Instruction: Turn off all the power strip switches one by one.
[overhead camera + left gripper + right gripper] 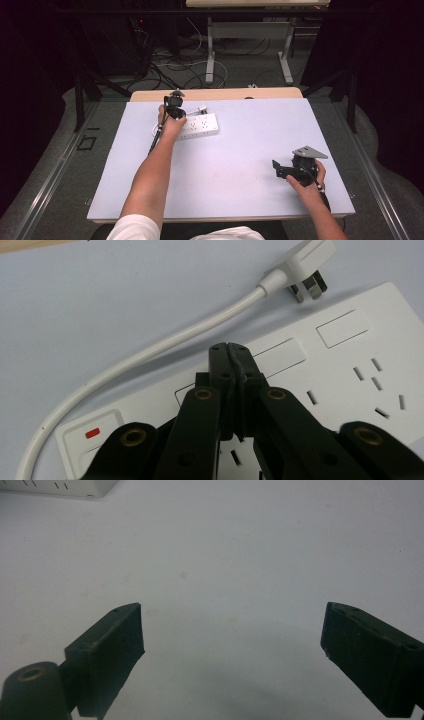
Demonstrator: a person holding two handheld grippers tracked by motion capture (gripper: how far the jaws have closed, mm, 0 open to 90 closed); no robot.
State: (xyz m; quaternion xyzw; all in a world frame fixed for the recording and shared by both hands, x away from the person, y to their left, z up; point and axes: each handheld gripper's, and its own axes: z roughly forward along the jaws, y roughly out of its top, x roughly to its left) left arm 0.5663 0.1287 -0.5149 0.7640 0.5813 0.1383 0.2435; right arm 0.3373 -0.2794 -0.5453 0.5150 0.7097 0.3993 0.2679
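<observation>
While both hands rest over the table (pixel 240 150), the scene reads so:
Left gripper (pixel 231 347): jaws pressed together with nothing between them, tips just above the power strip's face.
Power strip (pixel 345 365): white, lying flat at the far left of the table.
Plug (pixel 305 262): lies on the table just beyond the strip, on its white cable (pixel 150 352).
Right gripper (pixel 232 645): jaws wide apart, holding nothing, near right, well apart from the strip.

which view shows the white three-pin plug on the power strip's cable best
The left gripper view: the white three-pin plug lies close, prongs visible, beside the white power strip. In the high view it is a small pale shape. The right gripper view catches a corner of the strip.
</observation>
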